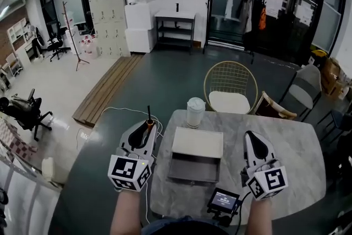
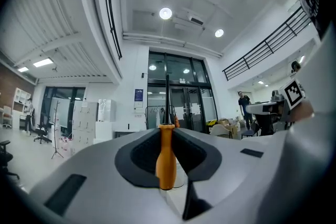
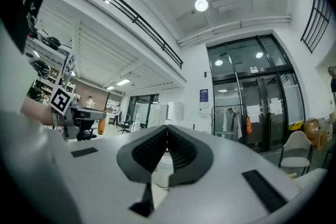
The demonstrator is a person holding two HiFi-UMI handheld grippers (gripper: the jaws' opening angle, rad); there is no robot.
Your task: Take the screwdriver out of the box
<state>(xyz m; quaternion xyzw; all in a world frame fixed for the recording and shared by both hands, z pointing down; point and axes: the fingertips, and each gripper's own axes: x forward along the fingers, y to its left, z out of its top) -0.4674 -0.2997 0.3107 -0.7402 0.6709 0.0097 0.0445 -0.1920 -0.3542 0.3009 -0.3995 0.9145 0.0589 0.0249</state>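
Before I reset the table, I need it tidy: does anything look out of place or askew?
Nothing is spilled or damaged. The box sits open on the table, and the screwdriver is out of it, clamped by its orange handle in the left claw. The cup stands upright.

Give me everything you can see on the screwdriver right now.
The screwdriver has a smooth orange handle, plastic by its look, and a thin dark shaft. The left gripper is shut on the handle; nothing else touches it. The shaft sticks out past the jaw tips, away from the person. It is outside the open box, in the air to its left.
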